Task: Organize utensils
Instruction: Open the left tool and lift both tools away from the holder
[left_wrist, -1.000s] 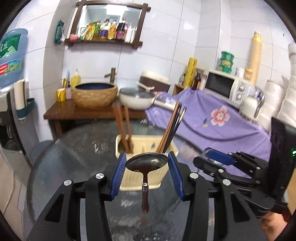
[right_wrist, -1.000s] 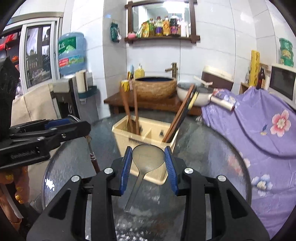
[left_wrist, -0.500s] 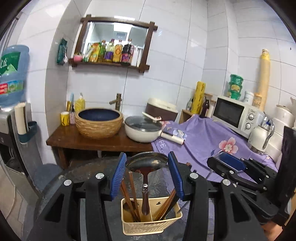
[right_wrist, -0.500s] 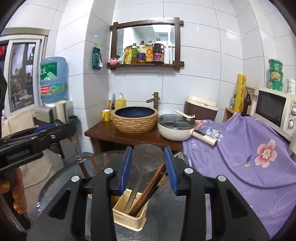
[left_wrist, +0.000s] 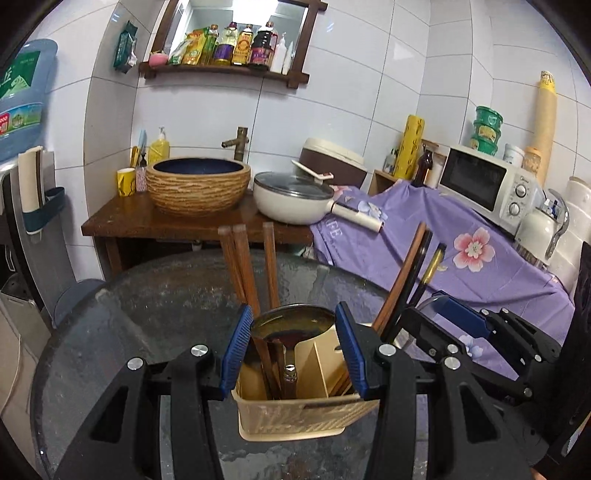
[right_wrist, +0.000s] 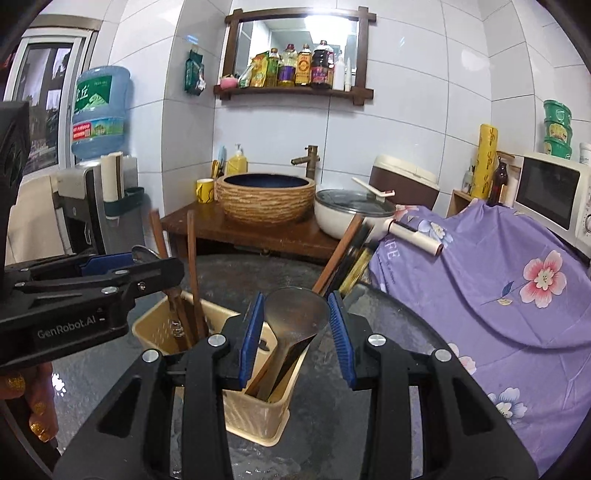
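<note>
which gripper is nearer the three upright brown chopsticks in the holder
Left. The left gripper lowers its spoon right beside the brown chopsticks in the same compartment; the right gripper holds its spoon over the holder's opposite end.

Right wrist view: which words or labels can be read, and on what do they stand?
"GenRobot.AI": side of the black left gripper.
"FE": end of a longer word on the purple flowered cloth.
Blue water jug label, shelf bottles, green tubs: too blurred to read.

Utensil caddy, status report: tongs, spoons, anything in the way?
Left tongs shut on dark spoon, right tongs on pale spoon. Handles inside caddy. Chopsticks crowd left compartment.
</note>
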